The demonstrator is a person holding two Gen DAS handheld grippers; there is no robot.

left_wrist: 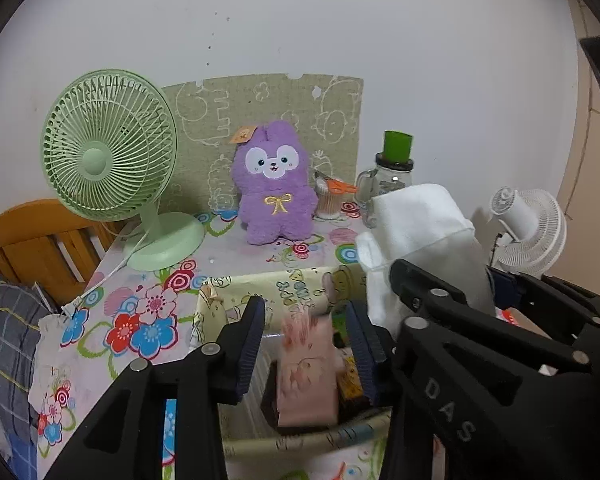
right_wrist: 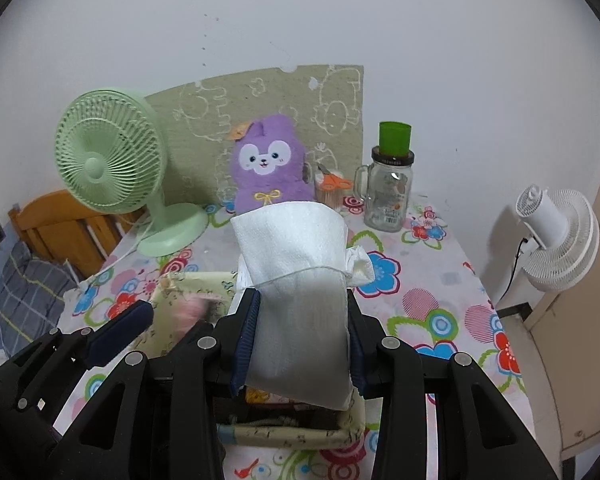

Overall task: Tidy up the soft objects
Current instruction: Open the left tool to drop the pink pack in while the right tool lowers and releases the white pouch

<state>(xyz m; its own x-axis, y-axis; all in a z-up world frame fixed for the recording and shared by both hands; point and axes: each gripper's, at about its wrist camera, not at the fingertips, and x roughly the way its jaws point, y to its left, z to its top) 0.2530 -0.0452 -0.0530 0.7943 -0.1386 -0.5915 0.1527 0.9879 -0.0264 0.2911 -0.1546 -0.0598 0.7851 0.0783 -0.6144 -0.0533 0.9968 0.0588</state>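
My right gripper (right_wrist: 302, 344) is shut on a white tissue pack (right_wrist: 300, 280) and holds it over the yellow-green storage box (right_wrist: 300, 436); the pack also shows in the left wrist view (left_wrist: 416, 224). My left gripper (left_wrist: 306, 344) is open above the box (left_wrist: 300, 284), with a blurred pink soft packet (left_wrist: 306, 372) between its fingers, not pinched. The left gripper shows in the right wrist view (right_wrist: 116, 332). A purple plush toy (left_wrist: 274, 188) stands upright at the back of the table (right_wrist: 440, 300).
A green desk fan (left_wrist: 108, 152) stands back left with its cord on the floral tablecloth. A glass jar with a green cup (left_wrist: 392, 172) and a container with orange scissors (left_wrist: 332, 196) stand back right. A white fan (right_wrist: 556, 236) is off the table's right side. A wooden bed frame (left_wrist: 32, 248) is at left.
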